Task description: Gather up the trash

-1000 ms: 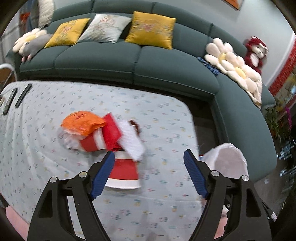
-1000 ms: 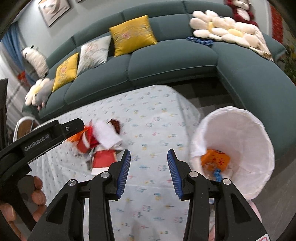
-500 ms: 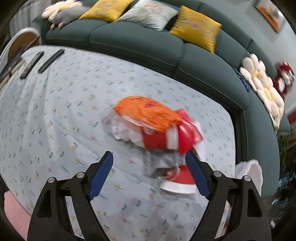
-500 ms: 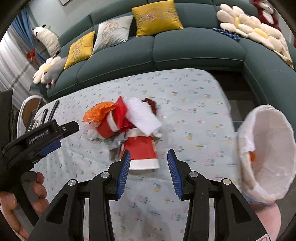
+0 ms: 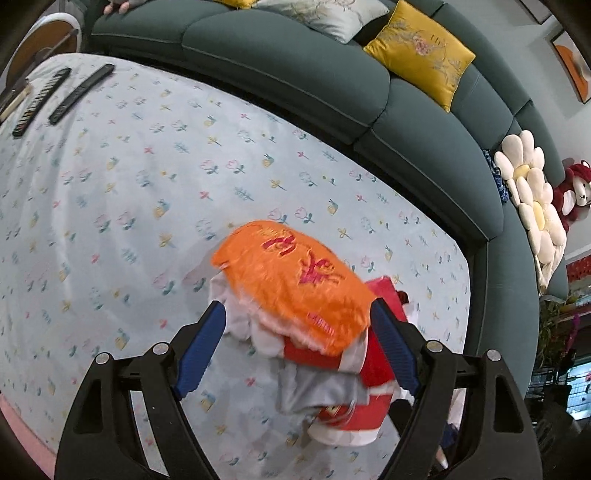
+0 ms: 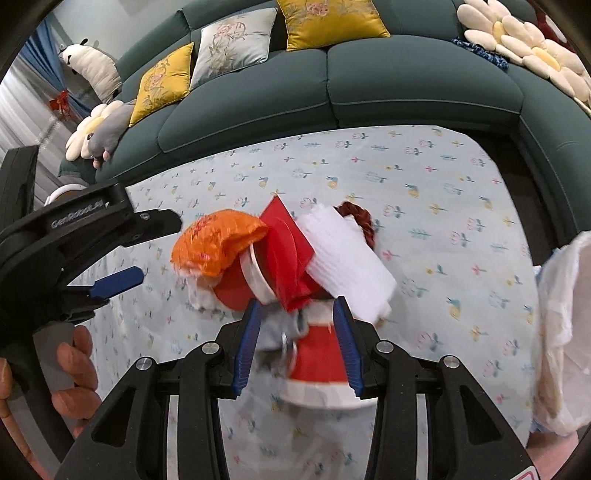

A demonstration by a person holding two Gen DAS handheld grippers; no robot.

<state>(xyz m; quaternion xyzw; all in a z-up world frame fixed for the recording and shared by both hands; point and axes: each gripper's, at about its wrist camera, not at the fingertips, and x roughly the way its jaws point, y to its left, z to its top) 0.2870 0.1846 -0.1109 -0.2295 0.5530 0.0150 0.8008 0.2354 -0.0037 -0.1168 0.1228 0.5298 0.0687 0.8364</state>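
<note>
Room: a green sofa point(image 6: 406, 88) with yellow cushions point(image 6: 328, 22) curved round a table under a flowered cloth point(image 5: 122, 192).
Far end: two remotes point(image 5: 83, 92) lay on the cloth.
Trash: a heap lay mid-table, with an orange bag point(image 5: 295, 284) on top, a red cup point(image 6: 321, 354) nearest, a white sheet point(image 6: 347, 254) and a red card point(image 6: 286, 236) beside it.
Bin: a white-lined bin point(image 6: 561, 332) stood off the table's right edge.
Left gripper point(image 5: 299, 347): spread wide, blue pads flanking the orange bag, gripping nothing.
Right gripper point(image 6: 297, 347): jaws parted round the red cup and some grey scrap point(image 6: 280, 332); contact unclear.
</note>
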